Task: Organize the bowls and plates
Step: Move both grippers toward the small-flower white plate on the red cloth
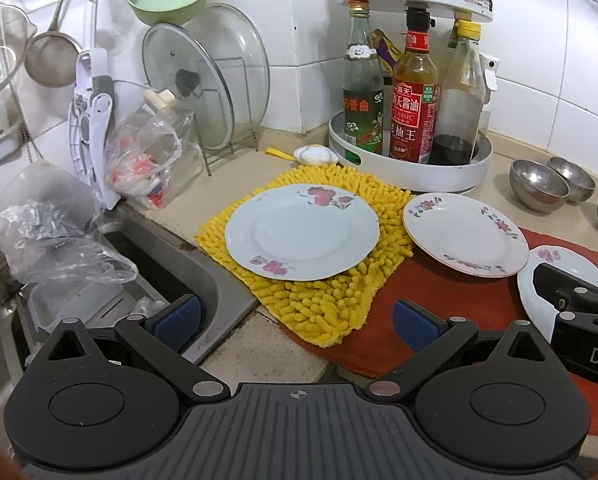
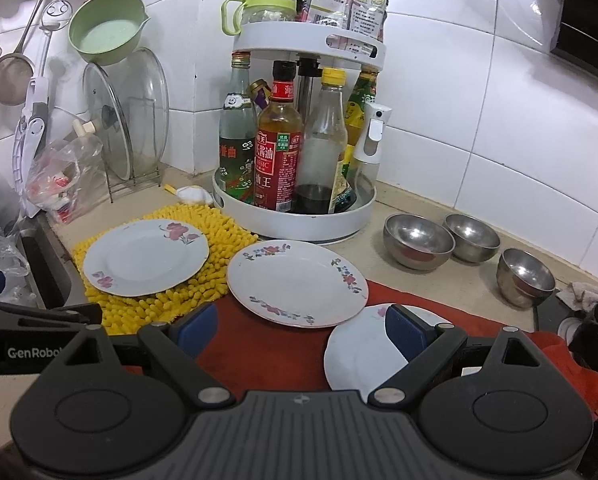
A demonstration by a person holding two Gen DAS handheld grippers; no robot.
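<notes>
Blue-padded left gripper (image 1: pixel 297 322) hangs with jaws spread wide, holding nothing, above the yellow mat (image 1: pixel 323 300) and sink edge (image 1: pixel 203 276). Right gripper (image 2: pixel 301 330) is likewise wide open and empty; one of its pads (image 2: pixel 405 334) overlaps the nearest plate (image 2: pixel 359 356), contact unclear. That plate lies on the red cloth (image 2: pixel 259 356). Middle plate (image 2: pixel 297 282) lies partly on the cloth, just beside the large plate (image 1: pixel 301 232) on the mat. Farther right, three steel bowls (image 2: pixel 419 242) stand apart on the counter beside the white bottle carousel (image 2: pixel 299 228).
</notes>
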